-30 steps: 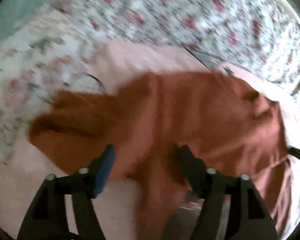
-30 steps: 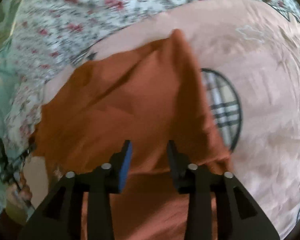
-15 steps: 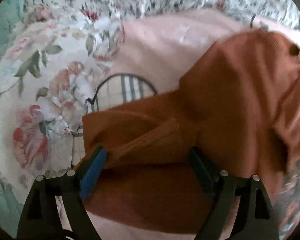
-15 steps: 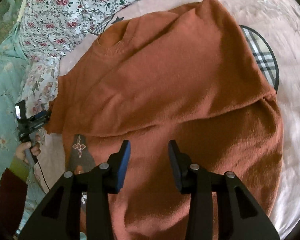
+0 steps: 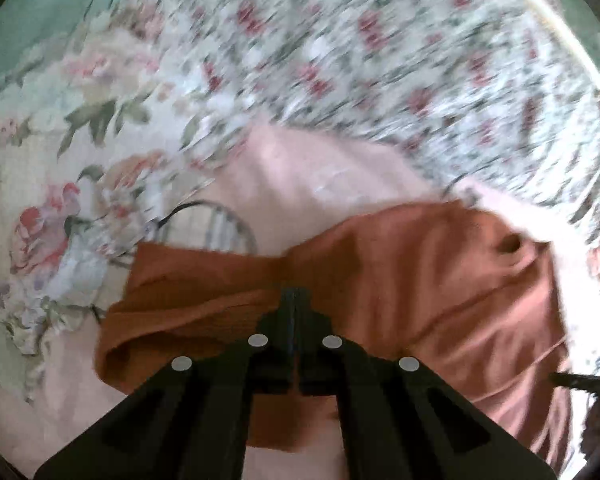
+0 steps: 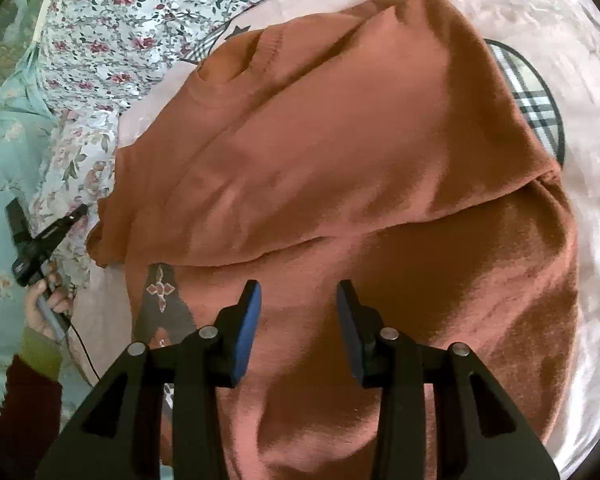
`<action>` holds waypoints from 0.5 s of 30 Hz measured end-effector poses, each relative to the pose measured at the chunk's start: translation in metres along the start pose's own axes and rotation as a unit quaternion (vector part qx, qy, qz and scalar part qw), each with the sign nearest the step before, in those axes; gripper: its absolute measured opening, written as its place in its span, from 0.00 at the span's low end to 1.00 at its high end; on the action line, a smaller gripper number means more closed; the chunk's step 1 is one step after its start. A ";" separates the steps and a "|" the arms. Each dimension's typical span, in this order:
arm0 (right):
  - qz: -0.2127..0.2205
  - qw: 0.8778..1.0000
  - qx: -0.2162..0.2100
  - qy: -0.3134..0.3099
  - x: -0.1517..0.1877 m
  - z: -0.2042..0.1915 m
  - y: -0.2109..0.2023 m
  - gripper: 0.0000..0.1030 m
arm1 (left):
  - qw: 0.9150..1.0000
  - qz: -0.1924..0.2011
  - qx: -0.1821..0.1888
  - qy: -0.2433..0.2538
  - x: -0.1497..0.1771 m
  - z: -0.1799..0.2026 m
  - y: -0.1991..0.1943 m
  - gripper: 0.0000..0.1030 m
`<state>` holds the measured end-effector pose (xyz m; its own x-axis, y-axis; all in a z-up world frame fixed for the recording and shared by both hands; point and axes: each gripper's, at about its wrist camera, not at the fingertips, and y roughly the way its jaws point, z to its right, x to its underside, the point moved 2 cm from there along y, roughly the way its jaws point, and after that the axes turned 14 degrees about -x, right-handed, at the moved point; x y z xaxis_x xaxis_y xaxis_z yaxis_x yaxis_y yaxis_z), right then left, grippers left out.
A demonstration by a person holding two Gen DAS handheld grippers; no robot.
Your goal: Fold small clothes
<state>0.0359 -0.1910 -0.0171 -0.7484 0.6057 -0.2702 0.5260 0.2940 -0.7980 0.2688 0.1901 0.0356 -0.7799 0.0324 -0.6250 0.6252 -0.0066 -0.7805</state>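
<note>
Over on the left, the left gripper [image 5: 296, 300] has just snapped its fingers together, pressed flat with no gap; whether a fold of the rust-orange sweater [image 6: 340, 168] is caught between them I can't tell, the view there being smeared. The sleeve cuff [image 5: 140, 328] lies at about nine o'clock from those fingers. The sweater itself is spread on a pink blanket [image 6: 588, 240] over the floral bed [image 5: 340, 40], neck hole [image 6: 228, 64] toward eleven o'clock in the right wrist view, one layer already lying over the body. Further right, the right gripper [image 6: 298, 320] hovers with fingers spread, nothing pinched, above the hem end. My worry: if the left fingers caught only a thin pinch, it may slip when lifted, or drag the body askew since the right side isn't pinning it.
</note>
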 end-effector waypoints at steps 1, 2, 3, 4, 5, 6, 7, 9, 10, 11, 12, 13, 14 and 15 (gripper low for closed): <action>-0.001 1.000 -0.002 -0.001 0.000 -0.001 0.000 0.39 | 1.000 0.004 0.009 -0.007 -0.001 0.007 -0.007 0.00; -0.001 1.000 -0.004 -0.004 0.000 -0.003 0.000 0.39 | 1.000 0.006 0.016 -0.010 -0.005 0.014 -0.011 0.00; 0.000 1.000 -0.004 -0.007 0.001 -0.004 -0.002 0.39 | 1.000 0.011 0.022 -0.003 -0.006 0.022 -0.015 0.00; 0.001 1.000 -0.003 -0.010 0.001 -0.005 -0.003 0.39 | 1.000 0.012 0.017 0.016 -0.008 0.031 -0.017 0.00; 0.002 1.000 -0.001 -0.012 0.002 -0.006 -0.006 0.39 | 0.999 0.011 0.000 0.030 -0.012 0.034 -0.016 0.00; 0.004 1.000 -0.002 -0.012 0.002 -0.005 -0.010 0.39 | 0.999 0.003 -0.022 0.049 -0.011 0.036 -0.012 0.06; 0.006 1.000 -0.004 -0.009 0.003 -0.003 -0.014 0.39 | 0.997 -0.012 -0.028 0.065 -0.009 0.035 -0.005 0.23; 0.010 1.000 0.000 -0.003 0.004 0.004 -0.022 0.39 | 0.992 -0.045 -0.047 0.106 -0.003 0.031 0.016 0.58; 0.013 1.000 0.004 0.001 0.005 0.007 -0.025 0.39 | 0.987 -0.053 -0.075 0.133 0.001 0.026 0.026 0.74; 0.016 1.000 0.006 0.004 0.006 0.010 -0.028 0.39 | 0.982 -0.057 -0.096 0.154 0.005 0.020 0.034 0.74; 0.020 1.000 0.010 0.011 0.007 0.016 -0.033 0.39 | 0.978 -0.066 -0.105 0.169 0.011 0.014 0.039 0.73; 0.021 1.000 0.012 0.016 0.007 0.019 -0.035 0.39 | 0.973 -0.085 -0.110 0.181 0.013 0.005 0.049 0.73; 0.024 0.999 0.016 0.023 0.008 0.024 -0.038 0.39 | 0.971 -0.097 -0.117 0.186 0.013 0.000 0.056 0.73; 0.026 0.999 0.018 0.029 0.009 0.027 -0.040 0.39 | 0.967 -0.107 -0.127 0.194 0.013 -0.009 0.063 0.73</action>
<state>-0.0032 -0.2173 -0.0025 -0.6955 0.6613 -0.2808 0.5474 0.2345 -0.8034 0.2983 0.1988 -0.0221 -0.8537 0.3785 -0.3576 0.4754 0.2863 -0.8319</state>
